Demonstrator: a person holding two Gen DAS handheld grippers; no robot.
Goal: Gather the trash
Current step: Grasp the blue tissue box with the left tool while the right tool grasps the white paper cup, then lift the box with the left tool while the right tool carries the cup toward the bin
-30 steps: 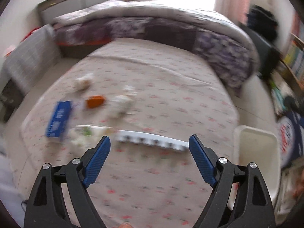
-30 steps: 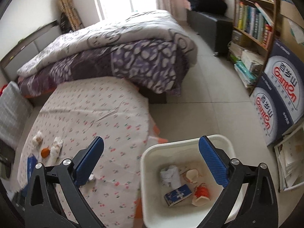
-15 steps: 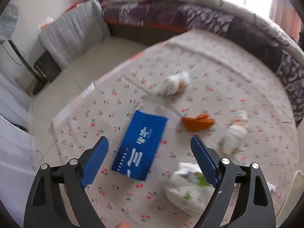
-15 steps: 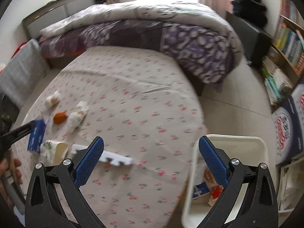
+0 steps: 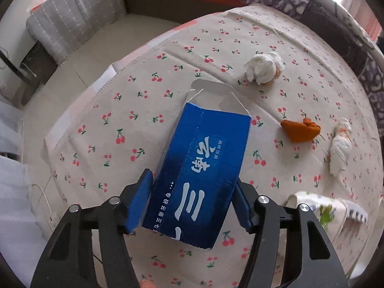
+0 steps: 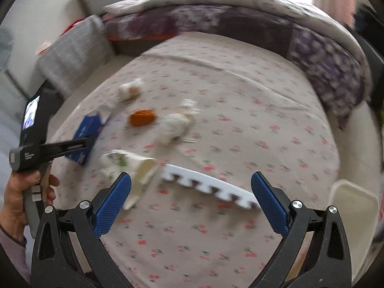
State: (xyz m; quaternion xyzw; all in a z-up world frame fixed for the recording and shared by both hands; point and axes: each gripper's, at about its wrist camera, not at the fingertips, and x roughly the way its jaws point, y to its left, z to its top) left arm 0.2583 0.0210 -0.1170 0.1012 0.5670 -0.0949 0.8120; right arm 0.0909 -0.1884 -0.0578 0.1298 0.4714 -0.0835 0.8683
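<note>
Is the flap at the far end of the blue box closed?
No, the blue box has its far flap standing open.

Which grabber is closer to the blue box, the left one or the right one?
Left. The left gripper has its jaws, just closing, around the blue box. The right gripper hangs open over the white foam strip, apart from the box.

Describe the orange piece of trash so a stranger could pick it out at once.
Look at the cherry-print sheet spread on the floor beside the bed. Right of the blue carton lies the orange scrap, between two white tissue wads; it alone is solid orange.
</note>
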